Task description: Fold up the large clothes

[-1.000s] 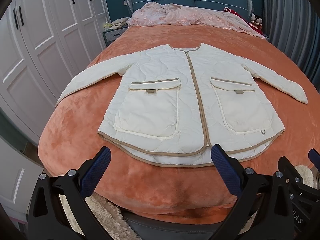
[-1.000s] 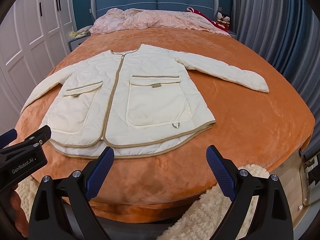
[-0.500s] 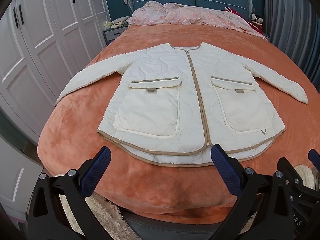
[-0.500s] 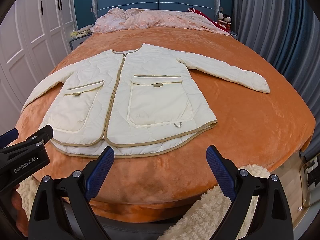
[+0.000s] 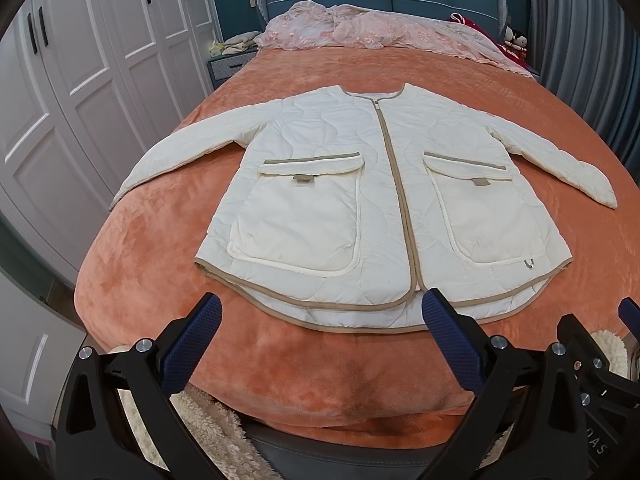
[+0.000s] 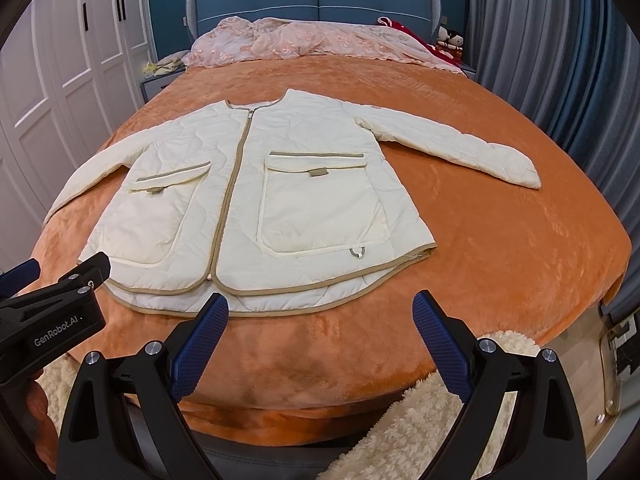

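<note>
Left wrist view
Left tongs [image 5: 320,316]: spread wide, nothing between the blue pads [image 5: 192,344]; they hang just short of the jacket's hem, one tip level with the foot of the zip, not touching cloth.
Jacket [image 5: 384,200]: cream quilted, tan trim, lying flat and face up on the bed [image 5: 140,280], zipped shut, both sleeves stretched out to the sides, hem nearest the tongs.
Pockets: two large flap pockets on the jacket's front, flaps down; contents cannot be seen.
Beyond the jacket: a pink lace cover [image 5: 380,36] heaped at the headboard end.
Beside the jacket: white wardrobe [image 5: 80,80] off the sleeve on the left.

Right wrist view
Right tongs [image 6: 320,316]: equally wide apart, gripping nothing, held near the jacket [image 6: 280,200] hem without contact.
Left tongs [image 6: 56,292]: seen from the side at the jacket's lower left corner; whether they touch it cannot be told.
Below the jacket: a fleecy rug [image 6: 420,420] past the bed's [image 6: 500,260] foot.
Beside the jacket: grey curtain [image 6: 560,60] beyond the right sleeve.
</note>
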